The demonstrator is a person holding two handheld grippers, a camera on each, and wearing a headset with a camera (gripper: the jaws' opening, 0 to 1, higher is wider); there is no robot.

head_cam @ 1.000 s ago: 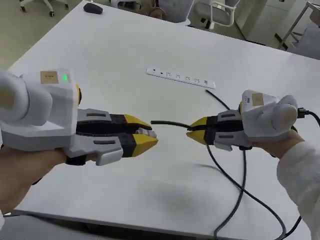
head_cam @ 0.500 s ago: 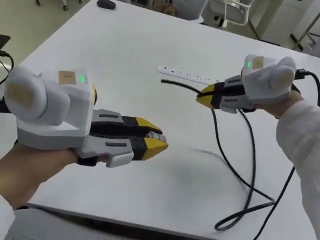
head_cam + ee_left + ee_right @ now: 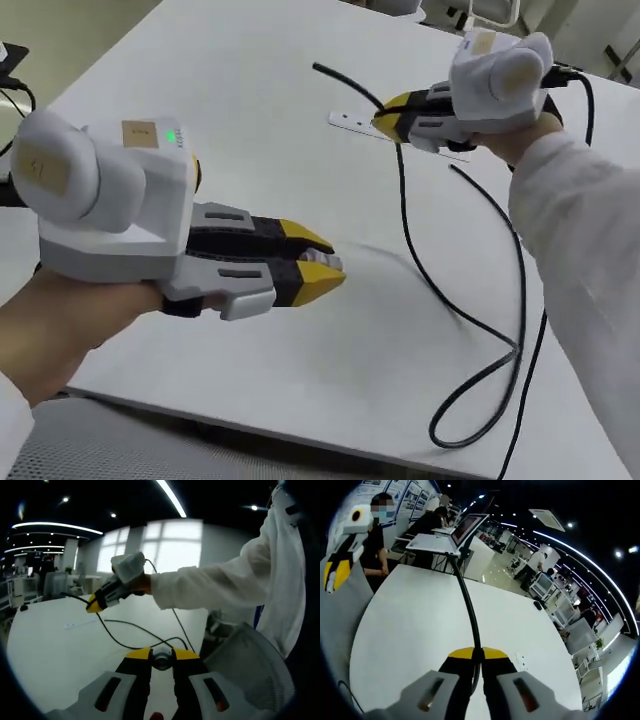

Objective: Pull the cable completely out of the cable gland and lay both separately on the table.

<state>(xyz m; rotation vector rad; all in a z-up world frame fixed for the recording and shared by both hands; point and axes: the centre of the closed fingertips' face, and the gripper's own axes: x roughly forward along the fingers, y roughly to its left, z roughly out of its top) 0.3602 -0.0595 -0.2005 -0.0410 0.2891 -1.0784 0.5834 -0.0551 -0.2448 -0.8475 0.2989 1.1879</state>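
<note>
My left gripper (image 3: 322,268) is low and near, shut on the small grey cable gland (image 3: 328,263). The left gripper view has the gland's round end (image 3: 161,658) pinched between the yellow jaws. My right gripper (image 3: 388,118) is raised at the far right, shut on the black cable (image 3: 412,250). A short free end of the cable (image 3: 335,78) sticks out past its tips. The rest hangs to the table (image 3: 250,110) and loops near the front edge. The right gripper view looks along the cable (image 3: 467,600) rising from its closed jaws. Gland and cable are well apart.
A white power strip (image 3: 348,124) lies on the table just behind the right gripper. The cable loop (image 3: 480,395) rests near the front right edge. A person (image 3: 377,535) sits at a laptop (image 3: 447,535) beyond the table. A sleeve (image 3: 580,230) covers the right side.
The right gripper has carried the cable up and away to the far right, widening the gap from the left gripper. The left gripper has stayed low with the gland.
</note>
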